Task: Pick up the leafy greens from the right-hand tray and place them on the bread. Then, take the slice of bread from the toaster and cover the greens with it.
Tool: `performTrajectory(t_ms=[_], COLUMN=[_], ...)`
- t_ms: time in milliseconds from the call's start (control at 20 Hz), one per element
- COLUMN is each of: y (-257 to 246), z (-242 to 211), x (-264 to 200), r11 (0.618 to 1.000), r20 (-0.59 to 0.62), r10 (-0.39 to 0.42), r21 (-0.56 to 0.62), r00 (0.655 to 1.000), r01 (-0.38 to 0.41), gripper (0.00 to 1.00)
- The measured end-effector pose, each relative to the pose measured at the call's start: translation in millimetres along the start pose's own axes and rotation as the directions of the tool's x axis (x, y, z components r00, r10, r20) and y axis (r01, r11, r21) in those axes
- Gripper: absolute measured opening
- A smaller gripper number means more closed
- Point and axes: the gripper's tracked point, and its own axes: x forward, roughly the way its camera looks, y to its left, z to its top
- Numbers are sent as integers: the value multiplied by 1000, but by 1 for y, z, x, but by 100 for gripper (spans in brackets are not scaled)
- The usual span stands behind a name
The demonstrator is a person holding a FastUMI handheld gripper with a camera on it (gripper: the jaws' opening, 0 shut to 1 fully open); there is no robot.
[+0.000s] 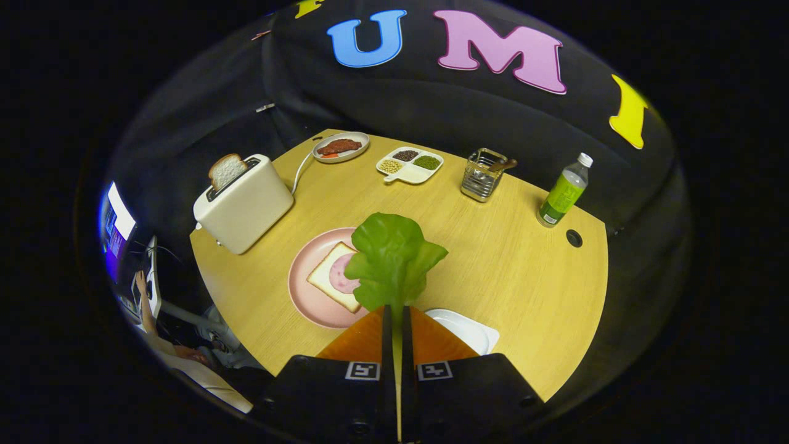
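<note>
One round wooden table (505, 271) carries everything here. The toaster (245, 203) stands beyond and to the left of the fingers, a slice of bread (226, 169) poking up from its slot. Nearer, a pink plate (308, 296) holds a second bread slice (327, 277) with a round of pink meat on it. The gripper (397, 314) is clamped on the stem of the leafy greens (392, 259), both fingers pressing it, the leaves standing up just ahead of the tips and overlapping the plate's right side. A white tray (471, 330) lies just right of the fingers. Farther off sit a green bottle (564, 191), a metal holder (482, 174), a divided dish of beans (410, 164) and a small plate of meat (340, 147).
</note>
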Motion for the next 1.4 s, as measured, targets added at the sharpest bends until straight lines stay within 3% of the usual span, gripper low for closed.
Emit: performTrajectory(t_ms=[500,700,950,1050,1200,1300,1400], y=[67,79,79,77,73,81,100], z=[37,35,32,35,39,51,64], x=[47,68,82,86,85,77,68], r11=[995,994,996,998,999,998,992], r20=[-33,-69,-86,-76,-57,-6,48], r10=[95,103,85,70,52,71,124], r21=[-24,-19,-5,2,-4,-2,20], r00=[995,992,993,995,997,997,991], r01=[-96,-104,-86,-71,-52,-71,-125], gripper=[9,9,17,27,67,83,86])
